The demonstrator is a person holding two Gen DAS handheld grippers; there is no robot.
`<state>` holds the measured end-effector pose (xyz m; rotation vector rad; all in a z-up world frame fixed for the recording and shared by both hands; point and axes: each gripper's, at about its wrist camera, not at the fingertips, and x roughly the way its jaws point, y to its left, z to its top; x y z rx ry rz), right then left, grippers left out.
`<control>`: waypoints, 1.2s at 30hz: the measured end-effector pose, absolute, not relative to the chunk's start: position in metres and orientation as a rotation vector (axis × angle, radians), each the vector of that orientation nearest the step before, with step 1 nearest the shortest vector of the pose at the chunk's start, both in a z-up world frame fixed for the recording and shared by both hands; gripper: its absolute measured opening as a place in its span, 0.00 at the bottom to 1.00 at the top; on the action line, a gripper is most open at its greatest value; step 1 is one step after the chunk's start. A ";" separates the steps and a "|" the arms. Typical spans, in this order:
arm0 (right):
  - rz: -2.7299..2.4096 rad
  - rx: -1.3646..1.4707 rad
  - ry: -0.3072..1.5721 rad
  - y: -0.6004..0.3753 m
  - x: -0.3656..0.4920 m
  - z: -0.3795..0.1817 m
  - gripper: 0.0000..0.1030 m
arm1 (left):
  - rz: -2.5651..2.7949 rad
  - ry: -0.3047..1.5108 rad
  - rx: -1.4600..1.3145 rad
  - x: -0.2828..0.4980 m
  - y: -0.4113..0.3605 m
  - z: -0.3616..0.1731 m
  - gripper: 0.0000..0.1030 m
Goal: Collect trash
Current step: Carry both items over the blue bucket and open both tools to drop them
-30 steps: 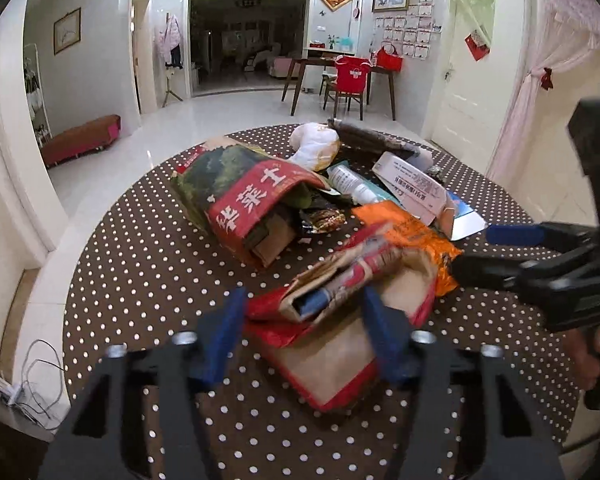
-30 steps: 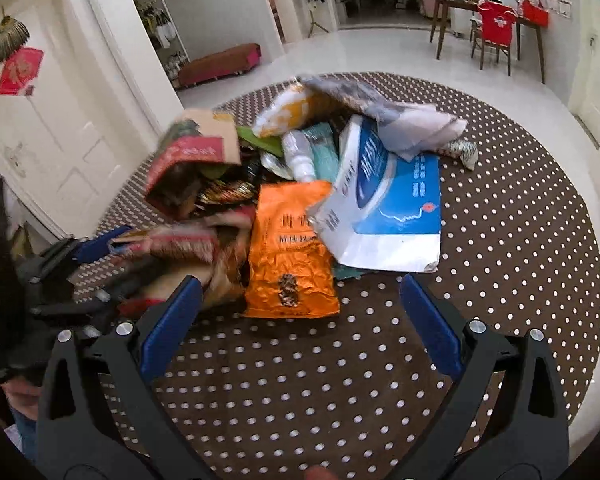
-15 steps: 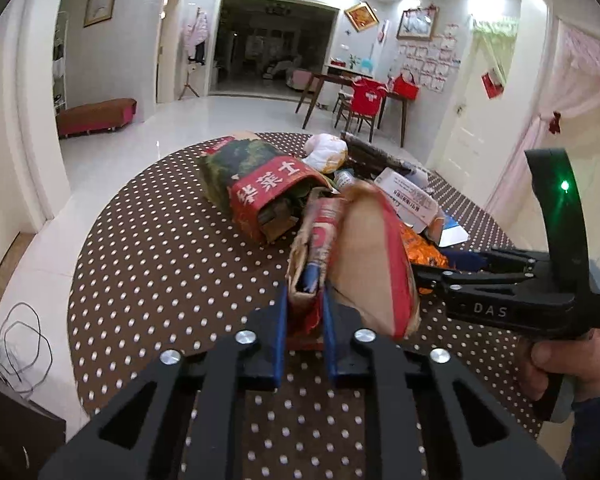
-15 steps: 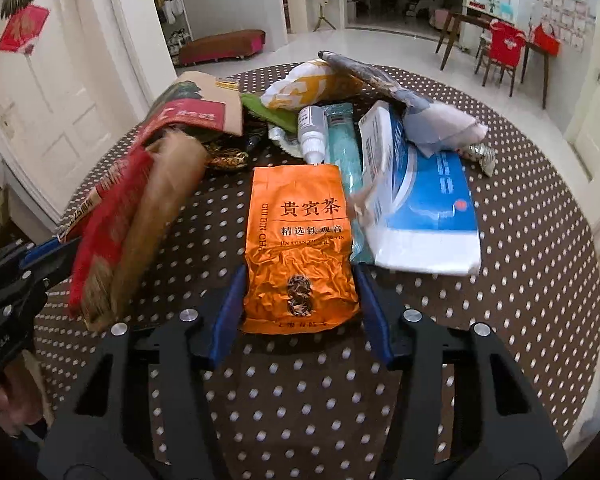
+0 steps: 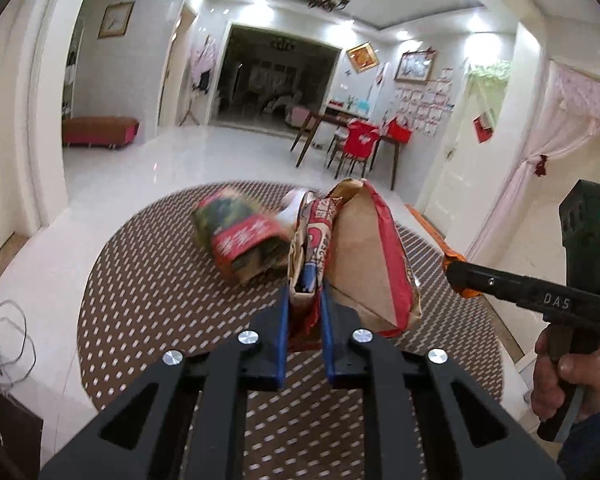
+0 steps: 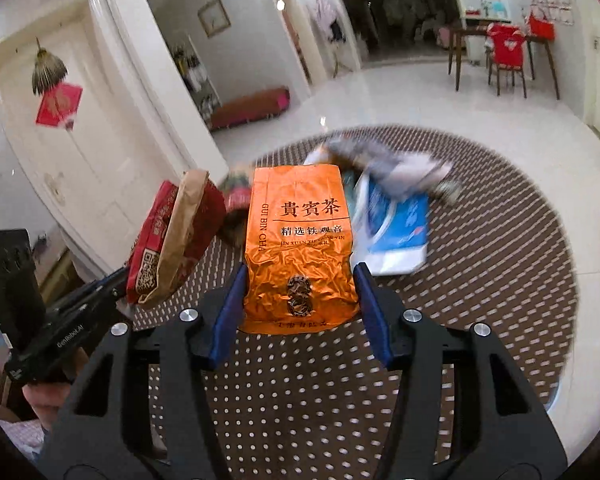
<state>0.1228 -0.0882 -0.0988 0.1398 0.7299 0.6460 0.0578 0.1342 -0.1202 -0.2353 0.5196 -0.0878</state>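
Observation:
My left gripper (image 5: 305, 304) is shut on a red and brown paper bag (image 5: 360, 256), which hangs lifted above the polka-dot table (image 5: 148, 304). The same paper bag (image 6: 172, 240) shows at the left of the right wrist view, with the left gripper (image 6: 100, 292) below it. My right gripper (image 6: 298, 292) is shut on an orange tea packet (image 6: 300, 248), held up off the table. In the left wrist view the right gripper (image 5: 456, 276) reaches in from the right with a sliver of orange at its tip.
On the table lie a green and red paper bag (image 5: 240, 236), a blue and white bag (image 6: 396, 232) and a grey crumpled wrapper (image 6: 388, 160). A hand (image 5: 568, 376) holds the right gripper's handle. White floor surrounds the round table; cables (image 5: 4, 344) lie at left.
Both grippers closed on their items and lifted them: the left took the red and brown bag, the right the orange tea packet. Both views have risen and tilted up from the table.

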 end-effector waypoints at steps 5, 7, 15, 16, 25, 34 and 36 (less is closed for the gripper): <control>0.575 0.174 0.643 -0.137 0.119 -0.071 0.52 | -0.165 0.479 -0.199 0.072 0.090 -0.092 0.13; 0.538 0.194 0.620 -0.163 0.116 -0.068 0.52 | -0.204 0.475 -0.181 0.081 0.066 -0.085 0.13; 0.298 0.340 0.626 -0.297 0.125 -0.089 0.52 | -0.386 0.557 -0.097 0.132 -0.061 -0.097 0.13; 0.263 0.360 0.637 -0.314 0.126 -0.097 0.52 | -0.403 0.572 -0.085 0.137 -0.078 -0.104 0.13; 0.038 0.565 0.812 -0.439 0.132 -0.205 0.52 | -0.507 0.803 0.044 0.189 -0.225 -0.195 0.13; -0.014 0.729 0.965 -0.503 0.142 -0.295 0.52 | -0.492 0.986 0.172 0.233 -0.314 -0.281 0.13; -0.013 0.766 0.988 -0.514 0.148 -0.313 0.52 | -0.487 1.024 0.189 0.245 -0.327 -0.297 0.14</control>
